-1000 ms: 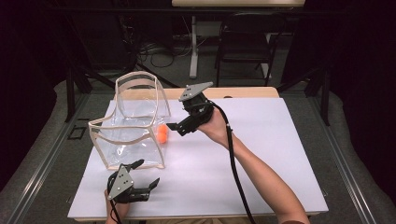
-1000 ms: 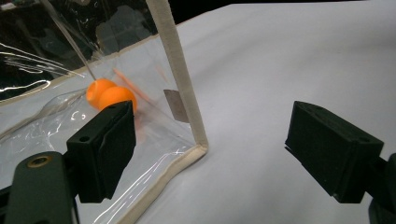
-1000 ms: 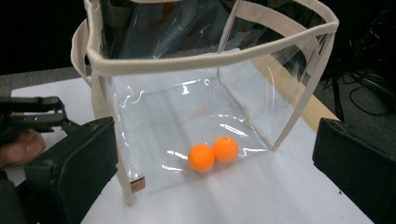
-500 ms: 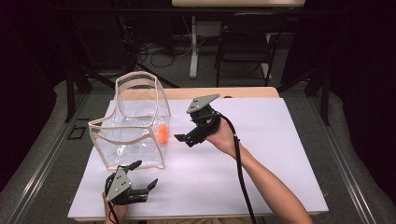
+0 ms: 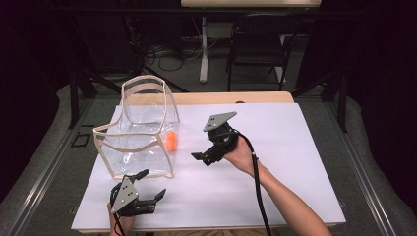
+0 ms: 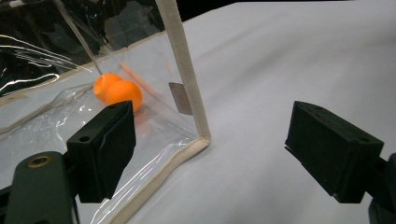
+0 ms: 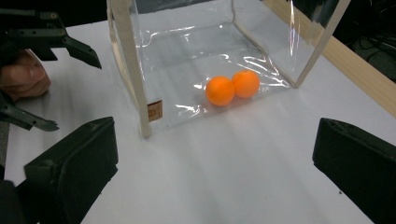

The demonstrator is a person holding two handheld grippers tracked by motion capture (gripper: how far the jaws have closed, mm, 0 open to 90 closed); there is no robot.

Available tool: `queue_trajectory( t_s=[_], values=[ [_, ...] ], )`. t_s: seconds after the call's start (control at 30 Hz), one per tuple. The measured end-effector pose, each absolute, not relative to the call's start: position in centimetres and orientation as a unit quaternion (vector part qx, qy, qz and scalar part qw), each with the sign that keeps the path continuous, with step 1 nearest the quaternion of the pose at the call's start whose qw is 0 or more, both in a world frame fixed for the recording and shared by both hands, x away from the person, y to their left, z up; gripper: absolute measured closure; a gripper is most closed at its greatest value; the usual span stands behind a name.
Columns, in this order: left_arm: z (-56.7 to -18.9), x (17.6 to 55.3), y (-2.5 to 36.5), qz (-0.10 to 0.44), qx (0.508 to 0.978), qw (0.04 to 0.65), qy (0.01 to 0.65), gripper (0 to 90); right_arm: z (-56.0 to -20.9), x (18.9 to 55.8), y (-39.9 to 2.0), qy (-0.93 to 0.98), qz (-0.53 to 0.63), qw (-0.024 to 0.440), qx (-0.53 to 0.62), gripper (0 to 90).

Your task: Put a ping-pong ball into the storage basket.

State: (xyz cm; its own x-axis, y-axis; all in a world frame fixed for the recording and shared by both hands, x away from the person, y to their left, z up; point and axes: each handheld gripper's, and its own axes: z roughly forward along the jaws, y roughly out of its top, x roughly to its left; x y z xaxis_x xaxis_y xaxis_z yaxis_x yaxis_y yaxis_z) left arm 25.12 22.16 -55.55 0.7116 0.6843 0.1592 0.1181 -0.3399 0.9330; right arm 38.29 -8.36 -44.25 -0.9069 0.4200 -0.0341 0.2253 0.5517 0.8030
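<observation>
- Right gripper (image 5: 204,156) has drawn back from the clear plastic pouch with cream fabric trim (image 5: 140,142) toward the middle of the white table (image 5: 295,147) and tipped downward; the left gripper (image 5: 147,189) has stayed by the near edge.
- Two orange balls (image 7: 232,87) lie touching each other on the pouch floor, against its right-hand wall; the high view renders them as one orange spot (image 5: 170,141).
- The pouch stands upright near the table's left edge, mouth upward and flap raised at the back, probably so that things can be dropped in from above.
- Right gripper: jaws wide apart, holding nothing, aimed at the balls through the clear wall, which suggests a release already made.
- Left gripper: jaws also apart and empty, just in front of the pouch's near right corner (image 6: 201,138), well placed to steady it.
- Obstacles: the clear walls and stiff cream edging bar any sideways reach to the balls.
- Surroundings: a dark chair (image 5: 258,49) and loose floor cables (image 5: 162,51) lie beyond the far edge, well apart from the work.
</observation>
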Motion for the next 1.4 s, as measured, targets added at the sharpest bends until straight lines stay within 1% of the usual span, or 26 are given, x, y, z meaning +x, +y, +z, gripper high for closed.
queue_trajectory(
  t_s=[0.33,1.4],
  values=[
    [-55.5,25.1,22.3,0.277,0.771,0.512,0.258,15.8,-46.1,37.6,-9.6,0.879,0.421,0.11,0.196,0.0],
    [-55.6,25.1,22.2,0.275,0.77,0.513,0.261,15.8,-48.5,34.7,-14.2,0.874,0.41,0.144,0.219,0.0]
  ],
)
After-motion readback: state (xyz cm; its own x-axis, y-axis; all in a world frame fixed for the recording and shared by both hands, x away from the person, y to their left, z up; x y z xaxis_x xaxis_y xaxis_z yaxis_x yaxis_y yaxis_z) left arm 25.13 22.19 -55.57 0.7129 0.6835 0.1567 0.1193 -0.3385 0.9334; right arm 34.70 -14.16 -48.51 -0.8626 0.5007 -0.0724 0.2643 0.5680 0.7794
